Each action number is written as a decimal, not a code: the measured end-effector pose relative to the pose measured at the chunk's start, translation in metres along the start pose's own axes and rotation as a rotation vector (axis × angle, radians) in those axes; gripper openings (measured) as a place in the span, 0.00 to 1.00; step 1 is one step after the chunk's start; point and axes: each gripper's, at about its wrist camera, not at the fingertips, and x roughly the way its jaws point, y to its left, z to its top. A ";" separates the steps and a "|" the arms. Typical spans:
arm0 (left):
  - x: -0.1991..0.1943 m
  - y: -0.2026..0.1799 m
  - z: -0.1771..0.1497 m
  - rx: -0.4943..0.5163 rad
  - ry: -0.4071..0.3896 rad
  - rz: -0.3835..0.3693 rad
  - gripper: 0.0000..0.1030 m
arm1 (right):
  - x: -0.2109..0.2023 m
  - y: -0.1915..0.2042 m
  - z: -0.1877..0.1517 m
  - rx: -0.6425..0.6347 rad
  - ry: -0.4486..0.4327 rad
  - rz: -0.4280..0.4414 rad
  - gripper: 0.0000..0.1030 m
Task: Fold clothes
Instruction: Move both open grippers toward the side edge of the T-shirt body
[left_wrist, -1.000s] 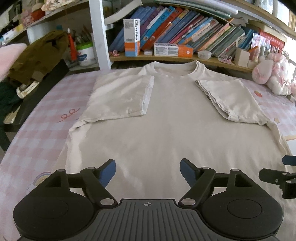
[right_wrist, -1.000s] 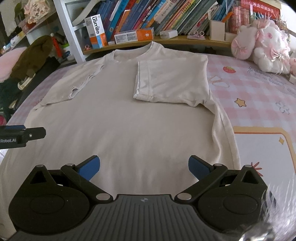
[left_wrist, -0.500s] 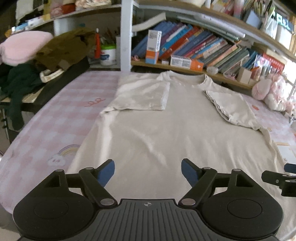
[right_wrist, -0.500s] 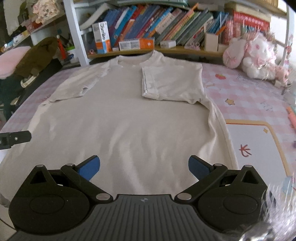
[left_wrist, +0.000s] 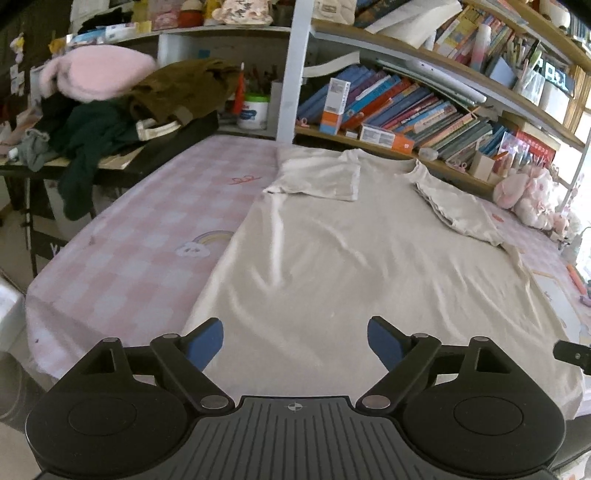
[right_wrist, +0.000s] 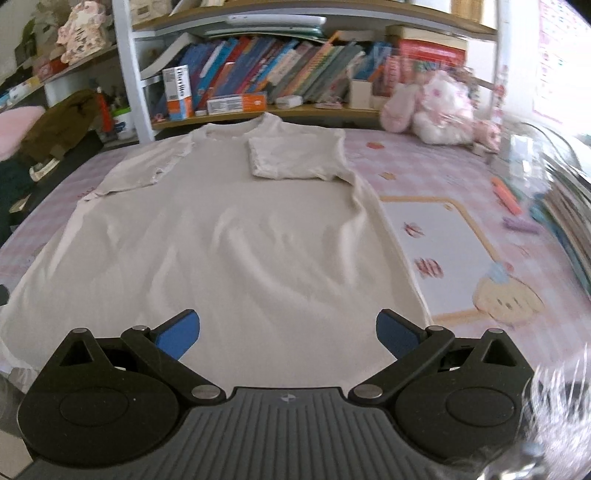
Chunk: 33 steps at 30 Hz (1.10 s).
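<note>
Both grippers have drawn back toward the near hem since the earlier frames, so more of the bed and the shelves behind now shows in each view. Left gripper (left_wrist: 295, 341): jaws spread wide, blue pads holding nothing, poised above the near edge of the cream short-sleeved T-shirt (left_wrist: 369, 258). Right gripper (right_wrist: 288, 334): jaws likewise wide apart and empty, over the same hem nearer the shirt's right side. T-shirt lies flat and face-down or face-up (cannot tell) on the pink checked bedsheet (left_wrist: 140, 236), collar toward the wooden bookshelf of coloured books (left_wrist: 406, 110), both sleeves folded inward onto the body; cloth shows loose wrinkles across the middle. A black tip of the right gripper shows at the right edge of the left wrist view. Pink plush toys (right_wrist: 439, 110) sit at the far right corner of the bed. A heap of dark green and brown garments (left_wrist: 122, 114) rests on a side table left of the bed.
</note>
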 end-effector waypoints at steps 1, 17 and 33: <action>-0.003 0.004 -0.002 -0.004 -0.002 0.000 0.85 | -0.004 -0.002 -0.004 0.008 0.004 -0.005 1.00; 0.028 0.095 -0.020 -0.138 0.201 -0.017 0.41 | -0.016 -0.055 -0.022 0.152 0.192 0.064 0.50; 0.072 0.139 -0.021 -0.181 0.369 -0.264 0.46 | 0.023 -0.130 -0.024 0.174 0.426 0.151 0.54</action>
